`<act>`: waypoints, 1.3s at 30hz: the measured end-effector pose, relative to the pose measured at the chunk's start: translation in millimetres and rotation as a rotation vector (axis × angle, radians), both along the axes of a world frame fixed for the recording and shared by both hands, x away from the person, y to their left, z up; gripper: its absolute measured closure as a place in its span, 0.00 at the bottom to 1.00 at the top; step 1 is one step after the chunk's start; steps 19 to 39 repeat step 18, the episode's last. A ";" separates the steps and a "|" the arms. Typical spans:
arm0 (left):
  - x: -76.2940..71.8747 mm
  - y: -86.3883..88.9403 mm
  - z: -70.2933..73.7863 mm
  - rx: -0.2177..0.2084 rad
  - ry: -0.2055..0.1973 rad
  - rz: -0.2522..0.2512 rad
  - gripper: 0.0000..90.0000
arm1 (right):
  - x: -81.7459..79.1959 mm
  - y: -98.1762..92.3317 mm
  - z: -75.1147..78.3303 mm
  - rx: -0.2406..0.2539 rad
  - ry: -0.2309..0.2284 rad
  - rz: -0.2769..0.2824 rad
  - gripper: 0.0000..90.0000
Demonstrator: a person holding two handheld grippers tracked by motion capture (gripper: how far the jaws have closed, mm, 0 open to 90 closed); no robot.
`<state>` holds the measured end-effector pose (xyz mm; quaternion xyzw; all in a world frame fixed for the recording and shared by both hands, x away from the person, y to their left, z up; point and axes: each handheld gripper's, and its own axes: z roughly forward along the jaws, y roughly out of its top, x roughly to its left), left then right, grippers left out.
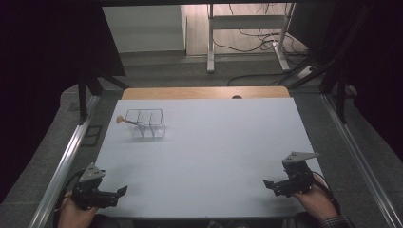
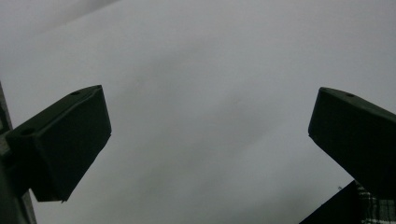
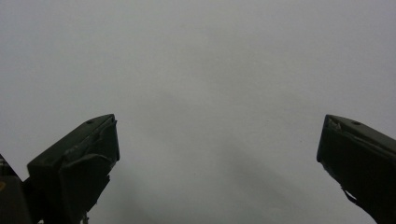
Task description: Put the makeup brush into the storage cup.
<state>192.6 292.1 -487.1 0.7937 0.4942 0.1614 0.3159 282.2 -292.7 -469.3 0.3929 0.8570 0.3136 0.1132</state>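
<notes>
Both the left gripper (image 1: 121, 191) and right gripper (image 1: 267, 184) are held with jaws apart; the far rack (image 1: 148, 123) and brush (image 1: 126, 121) are hard to make out.

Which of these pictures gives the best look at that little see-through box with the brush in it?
The high view. There the clear box stands far left on the white table, a brush poking out of it. Both gripper views look along open jaws at bare table, without the box.
</notes>
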 end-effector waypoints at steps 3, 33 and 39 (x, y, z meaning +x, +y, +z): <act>-1.9 2.5 -1.2 -0.002 0.007 0.006 0.00 | 0.0 0.0 0.0 -0.001 0.000 0.001 0.00; -6.3 8.8 -6.2 0.001 0.042 0.018 0.00 | 0.6 0.2 -1.0 -0.006 0.007 0.005 0.00; -6.3 8.8 -6.2 0.001 0.042 0.018 0.00 | 0.6 0.2 -1.0 -0.006 0.007 0.005 0.00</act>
